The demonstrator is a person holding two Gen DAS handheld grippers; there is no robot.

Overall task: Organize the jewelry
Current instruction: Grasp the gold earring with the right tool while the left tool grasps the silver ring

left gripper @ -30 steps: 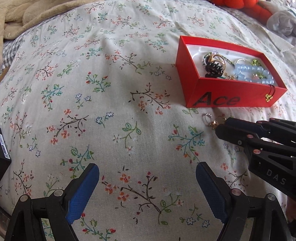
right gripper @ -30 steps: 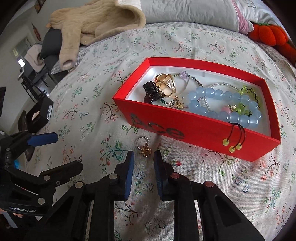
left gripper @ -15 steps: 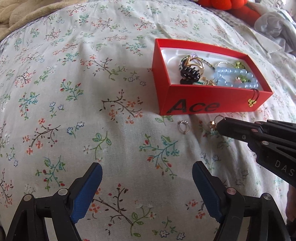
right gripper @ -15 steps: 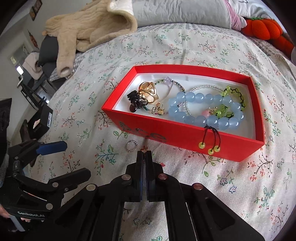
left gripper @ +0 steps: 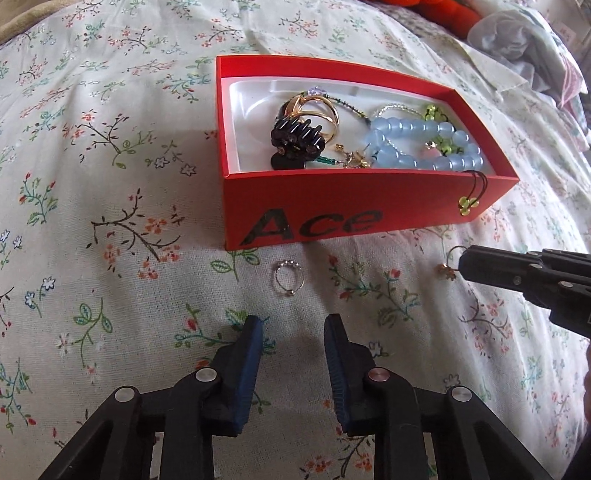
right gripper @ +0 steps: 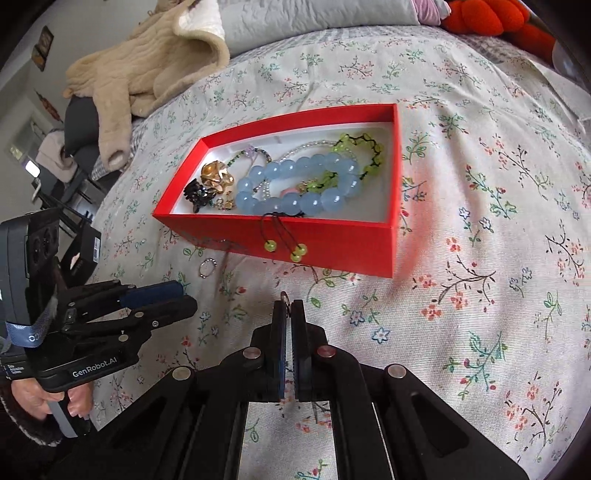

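A red "Ace" box [left gripper: 332, 218] [right gripper: 332, 240] on the floral bedspread holds a blue bead bracelet [left gripper: 424, 147] [right gripper: 295, 184], a gold ring, a black hair clip and green beads. A thin silver ring [left gripper: 290, 277] [right gripper: 207, 266] lies on the cloth in front of the box. My left gripper [left gripper: 293, 343] [right gripper: 173, 295] is open, partly narrowed, just short of that ring. My right gripper [right gripper: 289, 314] [left gripper: 461, 264] is shut on a small gold earring [left gripper: 448, 271] [right gripper: 285, 296], held above the cloth near the box's front right corner.
A beige fleece garment [right gripper: 147, 70] and grey pillow [right gripper: 314, 14] lie at the bed's far side. Orange plush items [right gripper: 491, 18] sit at the back right. A small black box [right gripper: 83, 254] rests by the bed's left edge.
My right gripper shut on the gold earring and lifted it off the cloth to the right. My left gripper moved up to the silver ring and narrowed its jaws.
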